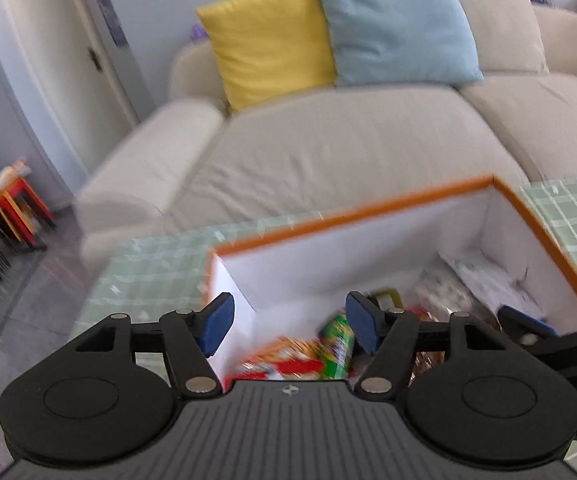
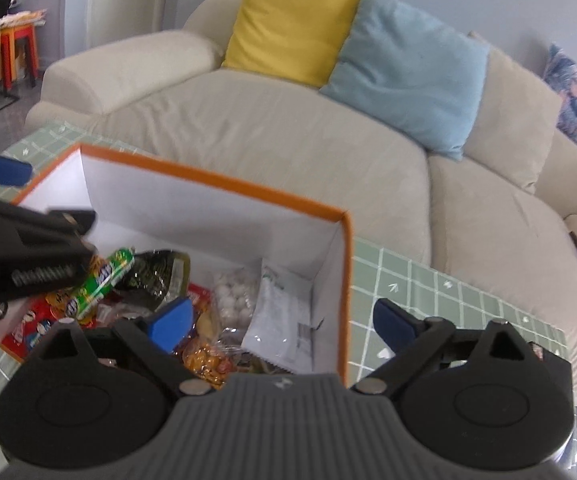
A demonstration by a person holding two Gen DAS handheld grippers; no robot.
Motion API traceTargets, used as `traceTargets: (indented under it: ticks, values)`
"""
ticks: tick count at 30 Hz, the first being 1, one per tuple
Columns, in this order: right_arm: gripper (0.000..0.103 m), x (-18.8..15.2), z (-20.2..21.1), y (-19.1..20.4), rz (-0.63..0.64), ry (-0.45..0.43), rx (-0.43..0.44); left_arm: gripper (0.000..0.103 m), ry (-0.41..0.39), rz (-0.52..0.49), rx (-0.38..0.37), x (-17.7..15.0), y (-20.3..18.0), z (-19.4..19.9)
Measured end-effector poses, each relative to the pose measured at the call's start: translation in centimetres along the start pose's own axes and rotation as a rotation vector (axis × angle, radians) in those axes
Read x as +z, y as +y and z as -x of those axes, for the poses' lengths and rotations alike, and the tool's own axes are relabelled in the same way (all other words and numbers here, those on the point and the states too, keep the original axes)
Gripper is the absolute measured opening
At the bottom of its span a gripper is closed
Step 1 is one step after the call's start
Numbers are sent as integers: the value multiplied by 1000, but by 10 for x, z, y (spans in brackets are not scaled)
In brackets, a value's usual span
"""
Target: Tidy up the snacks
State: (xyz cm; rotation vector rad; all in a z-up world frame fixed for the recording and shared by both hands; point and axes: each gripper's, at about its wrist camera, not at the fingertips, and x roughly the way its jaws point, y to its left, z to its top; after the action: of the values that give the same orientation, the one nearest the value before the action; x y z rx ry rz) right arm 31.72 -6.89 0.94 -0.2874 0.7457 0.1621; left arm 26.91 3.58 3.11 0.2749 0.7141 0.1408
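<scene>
The snacks lie in the box, below and in front of both grippers. The left gripper hangs over the box's left end, jaws partly open, holding nothing. The right gripper hangs over the right wall, jaws wide and empty.

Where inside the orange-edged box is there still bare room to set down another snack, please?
Little: the box floor is crowded with packets, like the green packet and white pouch. Outside, the green checked tablecloth between box and sofa lies bare.
</scene>
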Motion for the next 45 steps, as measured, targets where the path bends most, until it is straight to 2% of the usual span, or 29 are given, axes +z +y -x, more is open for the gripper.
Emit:
traceTargets:
  ticks: [7, 9, 10, 13, 18, 22, 27, 33, 39, 45]
  values:
    - [97, -13, 55, -17, -108, -138, -32, 81, -249, 15, 78, -7, 11, 68]
    - [99, -18, 74, -22, -143, -182, -25, 82, -332, 14, 67, -12, 12, 91]
    - [99, -21, 83, -25, -160, -203, -21, 86, -370, 10, 59, -15, 13, 103]
    - [99, -29, 112, -32, -202, -260, -5, 91, -453, 13, 55, -22, 17, 137]
    - [99, -44, 164, -38, -220, -358, 34, 95, -510, 44, 34, -33, 23, 184]
    - [99, -64, 206, -34, -195, -422, 68, 103, -542, 59, 24, -46, 26, 208]
    - [99, -94, 240, -30, -221, -445, 45, 103, -516, 81, 28, -67, 23, 213]
    - [99, -123, 253, -18, -274, -439, 17, 103, -441, 127, 38, -95, 17, 205]
    - [99, -143, 243, -7, -260, -409, -10, 103, -320, 130, 8, -119, 8, 187]
    - [99, -161, 220, -6, -276, -312, 5, 103, -219, 99, -3, -141, -7, 171]
